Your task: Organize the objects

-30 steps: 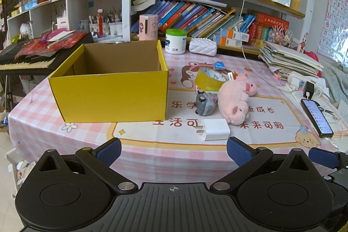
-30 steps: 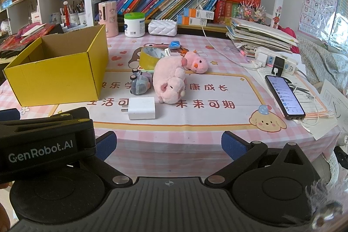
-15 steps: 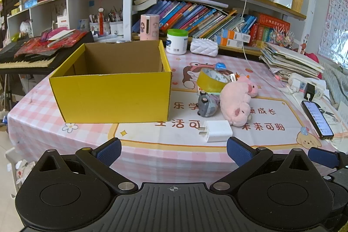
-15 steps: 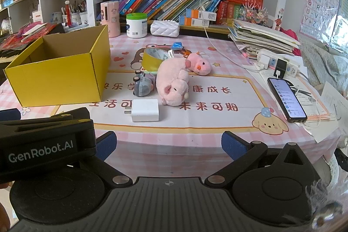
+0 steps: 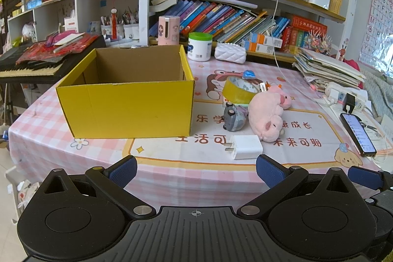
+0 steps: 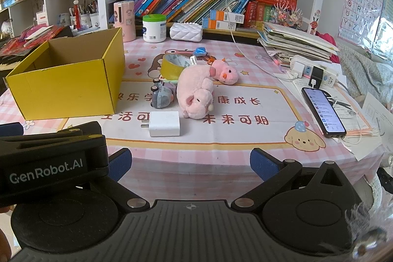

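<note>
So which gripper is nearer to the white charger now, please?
Right, narrowly. The white charger lies just ahead of the right gripper, slightly left; the left gripper has it ahead-right.

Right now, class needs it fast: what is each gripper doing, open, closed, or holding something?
Left gripper: open, holding nothing, short of the white charger.
Right gripper: open, holding nothing, at the table's near edge.

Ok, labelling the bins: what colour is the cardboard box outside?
Yellow outside, plain brown inside; the cardboard box shows best in the left wrist view.
</note>
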